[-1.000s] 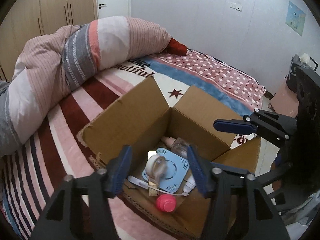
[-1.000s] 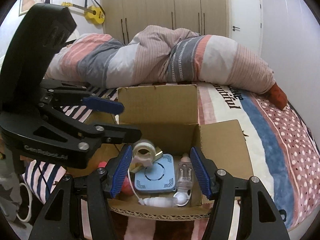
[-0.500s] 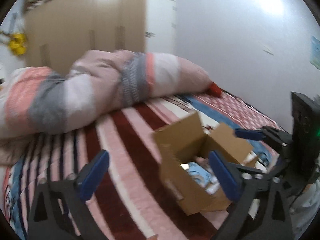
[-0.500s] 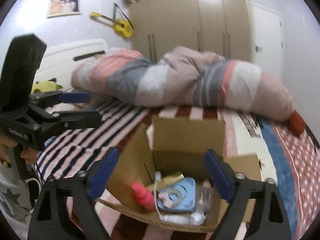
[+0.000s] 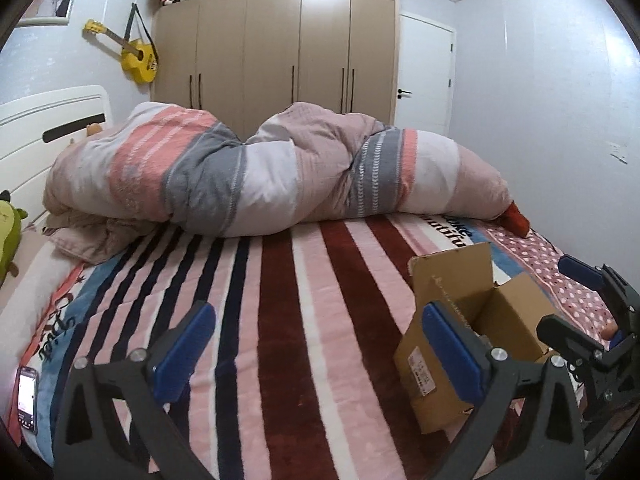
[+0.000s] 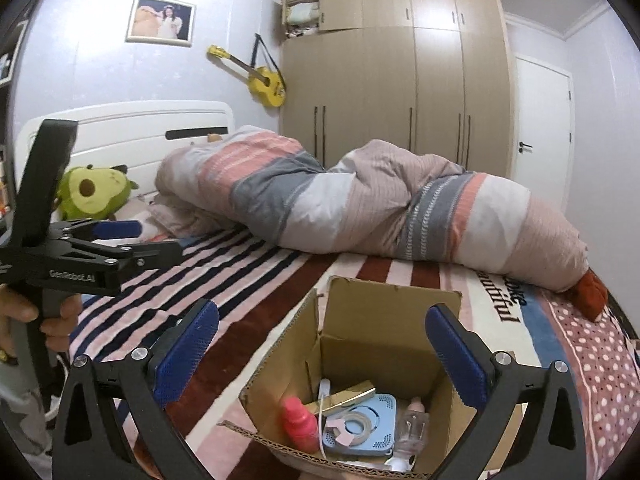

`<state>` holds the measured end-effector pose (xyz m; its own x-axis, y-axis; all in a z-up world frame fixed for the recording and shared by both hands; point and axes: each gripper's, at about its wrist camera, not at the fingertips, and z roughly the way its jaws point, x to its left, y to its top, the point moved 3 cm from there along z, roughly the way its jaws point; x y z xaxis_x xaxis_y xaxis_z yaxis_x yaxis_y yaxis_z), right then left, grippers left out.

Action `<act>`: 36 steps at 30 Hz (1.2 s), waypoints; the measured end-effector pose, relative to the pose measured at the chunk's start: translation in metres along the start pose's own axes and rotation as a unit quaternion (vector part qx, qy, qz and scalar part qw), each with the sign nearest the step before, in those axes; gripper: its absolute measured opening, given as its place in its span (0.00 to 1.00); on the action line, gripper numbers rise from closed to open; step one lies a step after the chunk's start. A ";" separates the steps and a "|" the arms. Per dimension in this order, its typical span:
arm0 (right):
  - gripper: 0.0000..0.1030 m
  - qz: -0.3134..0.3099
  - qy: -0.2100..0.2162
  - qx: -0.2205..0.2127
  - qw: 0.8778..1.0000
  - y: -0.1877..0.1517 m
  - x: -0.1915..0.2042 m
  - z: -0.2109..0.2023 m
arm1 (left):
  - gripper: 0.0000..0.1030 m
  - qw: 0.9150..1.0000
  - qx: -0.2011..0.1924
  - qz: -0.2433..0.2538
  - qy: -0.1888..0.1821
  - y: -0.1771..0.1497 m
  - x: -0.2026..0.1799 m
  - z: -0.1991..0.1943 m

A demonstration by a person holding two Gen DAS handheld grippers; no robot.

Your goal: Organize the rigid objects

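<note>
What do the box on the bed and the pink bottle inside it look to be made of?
The box looks like plain brown corrugated cardboard with a matte finish; the front flap's torn edge shows fluting. The pink bottle seems to be plastic, smooth and slightly glossy, judging by its uniform colour and soft highlights, though silicone cannot be ruled out.

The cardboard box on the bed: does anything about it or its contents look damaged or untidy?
Yes. The cardboard box has a ragged, torn front edge and flaps that splay at different angles. Inside, the tape roll lies on the blue device, and a white cable crosses loosely beside the pink bottle.
</note>
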<state>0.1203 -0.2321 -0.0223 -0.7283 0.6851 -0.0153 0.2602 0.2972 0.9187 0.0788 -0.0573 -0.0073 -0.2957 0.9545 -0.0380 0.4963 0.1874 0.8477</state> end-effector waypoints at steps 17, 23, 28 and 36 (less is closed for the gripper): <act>1.00 0.018 -0.011 -0.002 1.000 0.001 -0.002 -0.001 | 0.99 1.000 -0.019 0.005 0.009 0.002 0.000 -0.011; 1.00 0.024 -0.017 0.004 1.000 0.001 0.000 0.000 | 0.99 1.000 -0.018 0.002 0.007 0.002 -0.001 -0.010; 1.00 0.027 -0.017 0.007 0.999 0.000 0.000 0.001 | 0.99 1.000 -0.019 0.001 0.005 0.002 0.000 -0.010; 1.00 0.031 -0.022 0.008 0.999 -0.001 0.003 0.002 | 0.99 1.000 -0.021 0.000 0.008 0.001 -0.001 -0.010</act>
<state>0.1190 -0.2292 -0.0236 -0.6813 0.7316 0.0239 0.3146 0.2632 0.9120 0.0714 -0.0603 -0.0006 -0.3090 0.9506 -0.0305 0.4621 0.1781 0.8687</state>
